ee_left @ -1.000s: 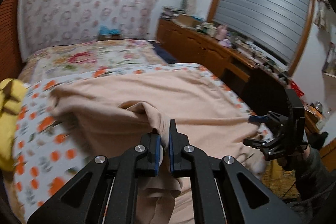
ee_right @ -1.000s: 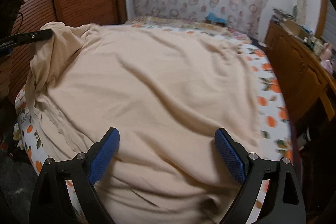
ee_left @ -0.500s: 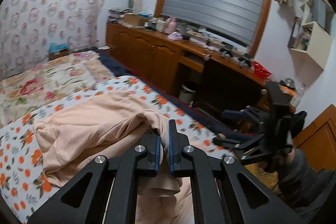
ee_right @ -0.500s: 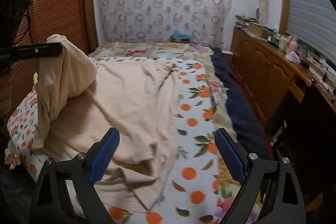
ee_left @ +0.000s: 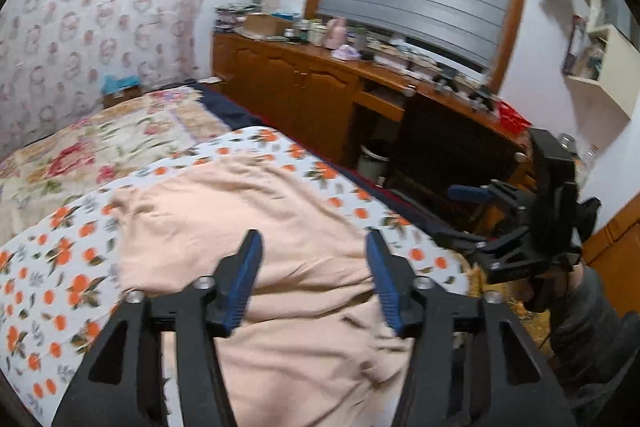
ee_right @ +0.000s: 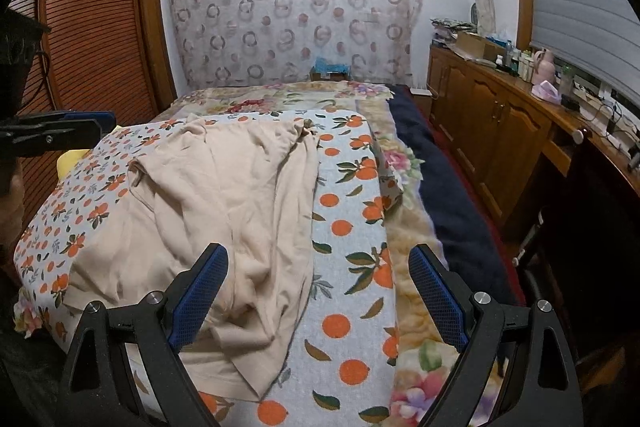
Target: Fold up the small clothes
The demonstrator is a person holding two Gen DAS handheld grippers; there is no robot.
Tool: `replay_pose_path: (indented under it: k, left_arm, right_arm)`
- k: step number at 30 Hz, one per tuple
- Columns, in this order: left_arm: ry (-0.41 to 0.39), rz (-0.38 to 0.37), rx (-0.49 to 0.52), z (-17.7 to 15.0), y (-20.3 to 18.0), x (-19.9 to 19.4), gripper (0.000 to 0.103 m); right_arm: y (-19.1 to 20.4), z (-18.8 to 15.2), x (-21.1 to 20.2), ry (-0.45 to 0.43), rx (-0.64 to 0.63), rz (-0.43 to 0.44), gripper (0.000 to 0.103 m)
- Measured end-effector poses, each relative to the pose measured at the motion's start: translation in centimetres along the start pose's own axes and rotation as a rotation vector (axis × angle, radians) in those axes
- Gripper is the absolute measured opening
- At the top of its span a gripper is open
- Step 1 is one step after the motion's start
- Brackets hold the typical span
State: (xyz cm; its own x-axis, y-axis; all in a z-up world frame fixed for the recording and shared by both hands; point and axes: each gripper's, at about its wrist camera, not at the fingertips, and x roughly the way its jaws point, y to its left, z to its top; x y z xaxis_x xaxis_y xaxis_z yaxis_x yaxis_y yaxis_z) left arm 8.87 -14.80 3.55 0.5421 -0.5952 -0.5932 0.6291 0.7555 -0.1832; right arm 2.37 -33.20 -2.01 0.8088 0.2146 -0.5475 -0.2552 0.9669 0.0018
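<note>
No words can be read. The left gripper [ee_left: 312,279] held the peach cloth [ee_right: 224,195] before; now its jaws are opening, empty. The right gripper [ee_right: 318,291] is wide open, empty.

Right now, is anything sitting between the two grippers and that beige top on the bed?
Nothing visible is in the way. The beige top lies crumpled on the orange-print cover, right below the left gripper, whose jaws are opening with nothing clamped, and the open right gripper.
</note>
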Motion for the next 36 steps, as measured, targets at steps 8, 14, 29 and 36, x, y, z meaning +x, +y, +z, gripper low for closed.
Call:
replay_pose_path:
  k: [8, 14, 29, 36]
  left_arm:
    - [-0.022, 0.178, -0.075, -3.6, 5.6, -2.2, 0.078]
    - [-0.033, 0.281, -0.163, -6.3, 9.6, -4.0, 0.078]
    - [-0.056, 0.383, -0.242, -9.4, 13.4, -6.6, 0.078]
    - [-0.049, 0.390, -0.252, -10.2, 14.0, -7.0, 0.078]
  right_arm:
    - [1.7, 1.6, 2.0, 0.002, -0.042, 0.054, 0.093]
    - [4.8, 3.7, 4.7, 0.010, -0.123, 0.105, 0.092]
    - [12.7, 9.3, 12.7, 0.104, -0.313, 0.269, 0.090]
    - [15.7, 10.3, 16.3, 0.178, -0.364, 0.324, 0.086]
